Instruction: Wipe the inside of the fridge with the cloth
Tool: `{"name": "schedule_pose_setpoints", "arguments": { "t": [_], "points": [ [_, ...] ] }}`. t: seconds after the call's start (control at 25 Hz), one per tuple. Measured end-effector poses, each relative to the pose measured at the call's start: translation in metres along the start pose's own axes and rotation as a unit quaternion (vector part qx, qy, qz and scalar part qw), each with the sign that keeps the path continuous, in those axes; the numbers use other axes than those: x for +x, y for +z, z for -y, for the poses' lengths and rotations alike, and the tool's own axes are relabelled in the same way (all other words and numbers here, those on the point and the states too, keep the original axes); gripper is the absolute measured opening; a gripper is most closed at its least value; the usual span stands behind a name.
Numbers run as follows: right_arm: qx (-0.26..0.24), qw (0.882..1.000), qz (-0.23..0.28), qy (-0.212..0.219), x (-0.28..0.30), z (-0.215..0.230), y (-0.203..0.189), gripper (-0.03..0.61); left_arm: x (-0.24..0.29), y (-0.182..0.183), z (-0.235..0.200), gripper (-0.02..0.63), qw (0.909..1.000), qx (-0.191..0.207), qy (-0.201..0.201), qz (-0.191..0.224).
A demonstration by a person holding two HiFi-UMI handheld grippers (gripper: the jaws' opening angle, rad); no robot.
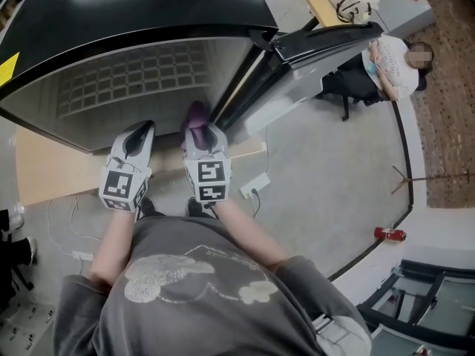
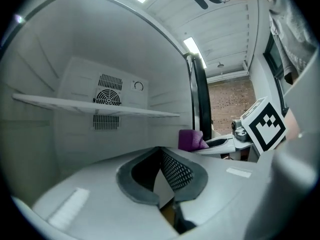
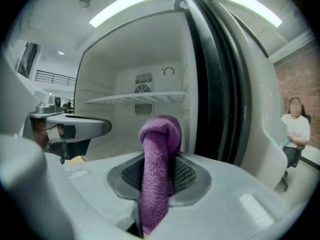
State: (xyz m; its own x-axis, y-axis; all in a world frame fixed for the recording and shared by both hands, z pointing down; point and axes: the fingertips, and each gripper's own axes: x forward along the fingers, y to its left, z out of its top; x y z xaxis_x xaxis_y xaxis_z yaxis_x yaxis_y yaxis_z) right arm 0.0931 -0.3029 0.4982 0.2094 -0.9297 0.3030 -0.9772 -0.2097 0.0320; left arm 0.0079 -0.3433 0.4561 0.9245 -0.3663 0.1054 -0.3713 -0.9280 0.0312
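The fridge (image 1: 126, 73) stands open before me, its door (image 1: 326, 47) swung out to the right. Inside it are white walls, a glass shelf (image 2: 100, 105) and a fan vent (image 2: 108, 96). My right gripper (image 1: 200, 130) is shut on a rolled purple cloth (image 1: 197, 114) at the opening's right side, near the door hinge. In the right gripper view the cloth (image 3: 159, 154) sticks up between the pads, short of the shelf (image 3: 135, 98). My left gripper (image 1: 143, 128) hangs beside it, to the left, its jaws together with nothing between them. From the left gripper (image 2: 160, 151) the cloth (image 2: 190, 139) shows to the right.
A person (image 1: 390, 61) sits beyond the open door at the right. A red bottle (image 1: 390, 233) and a white power strip (image 1: 254, 185) lie on the floor. The fridge rests on a wooden board (image 1: 52, 170).
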Motion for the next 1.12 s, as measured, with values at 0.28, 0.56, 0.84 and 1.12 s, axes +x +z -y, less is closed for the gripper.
{"name": "schedule_pose_setpoints", "arguments": {
  "t": [0.28, 0.56, 0.84, 1.12],
  "points": [
    [-0.009, 0.997, 0.006, 0.072, -0.022, -0.015, -0.002, 0.077, -0.017, -0.001, 0.023, 0.017, 0.9990, -0.002, 0.044, 0.002],
    [-0.034, 0.983, 0.014, 0.178, -0.039, -0.050, -0.014, 0.077, -0.071, -0.011, 0.034, 0.017, 0.9897, -0.014, 0.142, -0.009],
    [-0.065, 0.963, 0.019, 0.260, -0.060, -0.098, -0.022, 0.075, -0.139, 0.004, 0.047, 0.017, 0.9759, -0.017, 0.218, 0.011],
    [-0.089, 0.945, 0.047, 0.311, -0.103, -0.135, -0.019, 0.077, -0.190, 0.011, 0.083, 0.017, 0.9677, -0.012, 0.250, 0.029]
  ]
}}
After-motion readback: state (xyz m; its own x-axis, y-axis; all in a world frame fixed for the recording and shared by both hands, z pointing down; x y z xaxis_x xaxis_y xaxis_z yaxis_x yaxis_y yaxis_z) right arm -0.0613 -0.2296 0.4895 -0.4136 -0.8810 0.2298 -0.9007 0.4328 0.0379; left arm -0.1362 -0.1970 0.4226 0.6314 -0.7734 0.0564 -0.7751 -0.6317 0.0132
